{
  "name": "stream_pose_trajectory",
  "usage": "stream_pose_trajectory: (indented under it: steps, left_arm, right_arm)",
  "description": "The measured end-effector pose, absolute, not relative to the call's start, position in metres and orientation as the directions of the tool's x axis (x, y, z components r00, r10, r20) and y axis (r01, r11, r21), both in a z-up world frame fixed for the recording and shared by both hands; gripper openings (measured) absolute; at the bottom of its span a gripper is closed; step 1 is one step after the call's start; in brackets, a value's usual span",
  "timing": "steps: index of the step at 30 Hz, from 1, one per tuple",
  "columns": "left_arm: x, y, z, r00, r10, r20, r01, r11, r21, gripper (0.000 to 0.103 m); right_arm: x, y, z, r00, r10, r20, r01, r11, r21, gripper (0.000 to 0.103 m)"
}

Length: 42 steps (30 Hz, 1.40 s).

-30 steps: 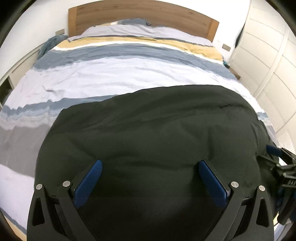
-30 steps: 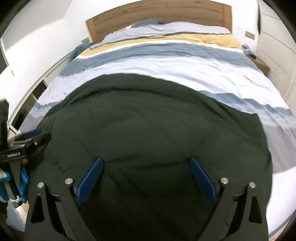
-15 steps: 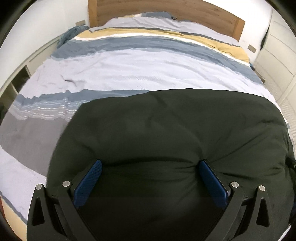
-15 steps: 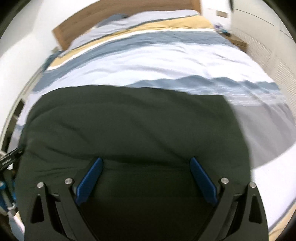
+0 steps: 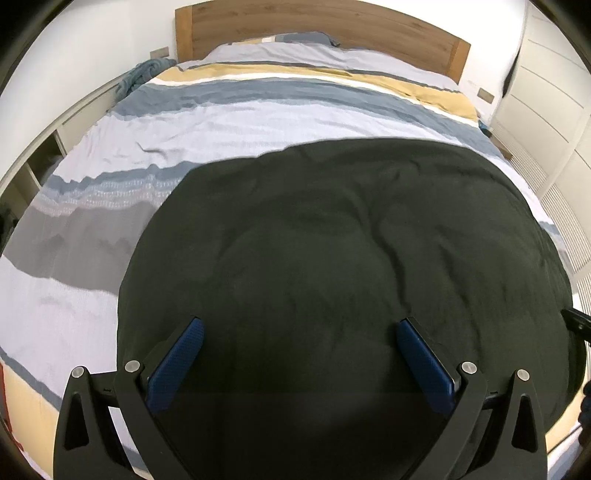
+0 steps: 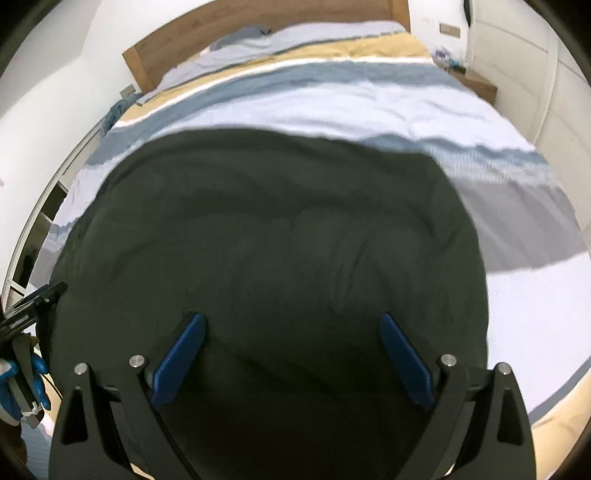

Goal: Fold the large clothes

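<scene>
A large dark green garment point(image 5: 332, 258) lies spread flat on the near half of the striped bed; it also fills the right wrist view point(image 6: 266, 240). My left gripper point(image 5: 301, 328) is open, its blue pads point(image 5: 177, 365) wide apart above the garment's near left part. My right gripper point(image 6: 291, 325) is open above the garment's near right part, pads point(image 6: 406, 358) wide apart. Neither holds cloth. The right gripper's edge shows at the far right of the left wrist view point(image 5: 576, 325); the left gripper point(image 6: 29, 306) shows at the left of the right wrist view.
The bed cover point(image 5: 277, 114) has blue, white, grey and yellow stripes, with a wooden headboard point(image 5: 321, 26) at the back. White wardrobe doors point(image 5: 546, 92) stand at the right. A shelf unit point(image 5: 33, 166) and a blue cloth point(image 5: 144, 74) lie left of the bed.
Both grippers stayed open. The left view swung right and the right view swung left, so the garment sits more centred; the grippers have drawn a little apart.
</scene>
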<state>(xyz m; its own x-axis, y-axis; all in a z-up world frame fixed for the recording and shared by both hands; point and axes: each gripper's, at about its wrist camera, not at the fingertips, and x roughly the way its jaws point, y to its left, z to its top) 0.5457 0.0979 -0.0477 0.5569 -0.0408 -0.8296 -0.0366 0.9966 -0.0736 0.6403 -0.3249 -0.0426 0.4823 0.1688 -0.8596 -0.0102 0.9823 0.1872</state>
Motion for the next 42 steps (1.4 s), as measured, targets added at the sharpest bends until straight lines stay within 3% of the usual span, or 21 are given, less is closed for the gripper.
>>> stream_pose_trajectory:
  steps: [18, 33, 42]
  left_arm:
    - [0.518, 0.1, -0.039, 0.542, -0.022, -0.84, -0.032, 0.998, -0.046, 0.103]
    - [0.516, 0.117, -0.032, 0.539, -0.036, -0.842, -0.043, 0.997, -0.07, 0.103]
    - [0.506, 0.204, -0.033, 0.551, -0.006, -0.834, -0.224, 0.962, -0.155, 0.102]
  right_arm:
    - [0.605, -0.396, -0.029, 0.494, 0.033, -0.869, 0.141, 0.983, 0.118, 0.096]
    - [0.597, -0.416, -0.028, 0.495, 0.019, -0.868, 0.16, 0.981, 0.113, 0.096]
    - [0.595, -0.427, -0.026, 0.492, 0.024, -0.87, 0.17, 0.978, 0.123, 0.096]
